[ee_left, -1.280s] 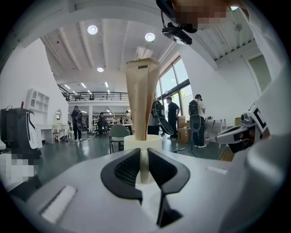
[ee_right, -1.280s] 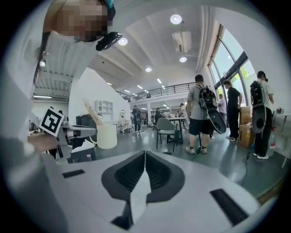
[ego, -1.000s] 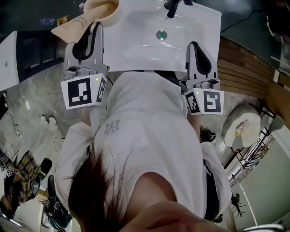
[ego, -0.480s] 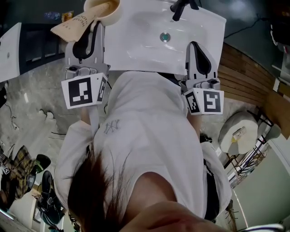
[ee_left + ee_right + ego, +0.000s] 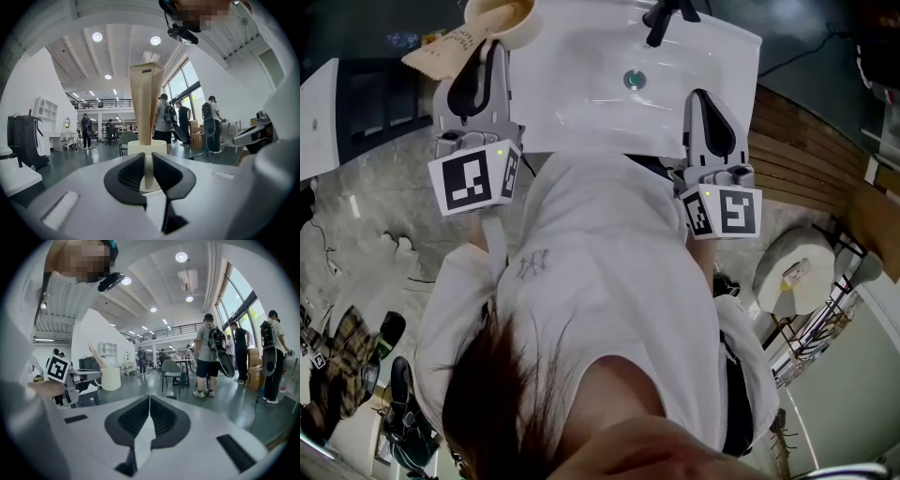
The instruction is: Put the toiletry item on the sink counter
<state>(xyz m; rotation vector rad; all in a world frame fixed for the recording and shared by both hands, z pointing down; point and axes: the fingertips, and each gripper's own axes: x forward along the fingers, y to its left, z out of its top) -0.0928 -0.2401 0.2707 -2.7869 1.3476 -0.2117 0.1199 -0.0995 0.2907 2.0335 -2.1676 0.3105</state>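
lying below the white sink counter (image 5: 581, 108) is mottled grey floor (image 5: 384, 192).

Bright daylight from tall windows (image 5: 182, 83), ceiling spotlights (image 5: 97, 36) glaring, strong fisheye edges, dark vignetted corners

Bare sink basin (image 5: 581, 89), faucet (image 5: 661, 17) behind

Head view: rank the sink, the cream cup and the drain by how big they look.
1. sink, by far the largest
2. cream cup, though the picture's top edge crops it
3. drain, smallest
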